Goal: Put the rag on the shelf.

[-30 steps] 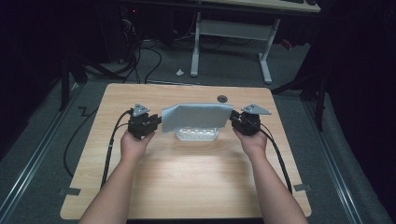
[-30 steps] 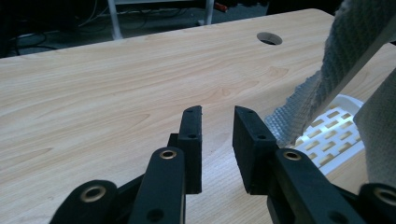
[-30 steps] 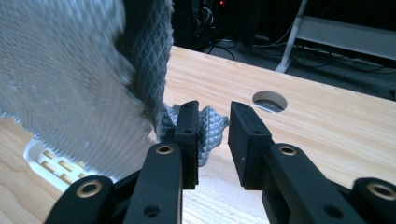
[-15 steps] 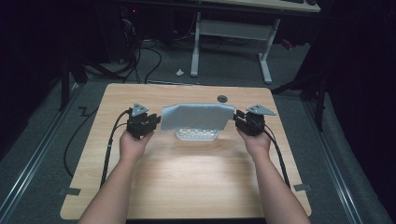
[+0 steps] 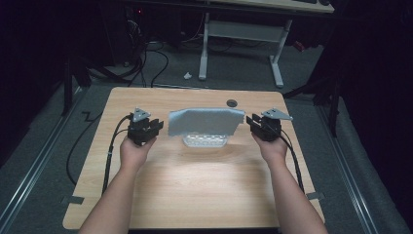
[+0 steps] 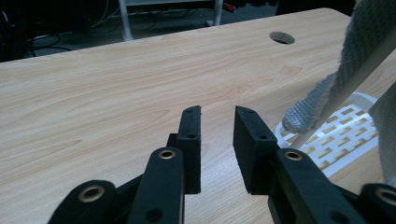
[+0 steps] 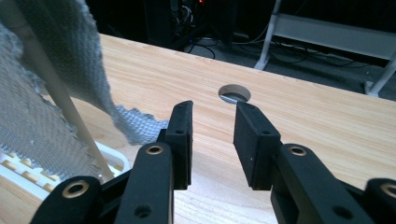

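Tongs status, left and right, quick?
Left tongs: open, nothing between them; the grey cloth hangs on the white rack beside them.
Right tongs: have just been opening, empty, clear of the cloth.

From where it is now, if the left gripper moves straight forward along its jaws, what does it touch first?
Probably nothing soon. The left gripper, jaws open and empty, points over bare table. The grey cloth and the white rack lie beside that line, though depth is unclear.

A light wooden table (image 5: 195,190) has a round cable hole (image 5: 232,103) at twelve o'clock. A white slotted rack (image 5: 205,141) sits directly on it, just past centre.
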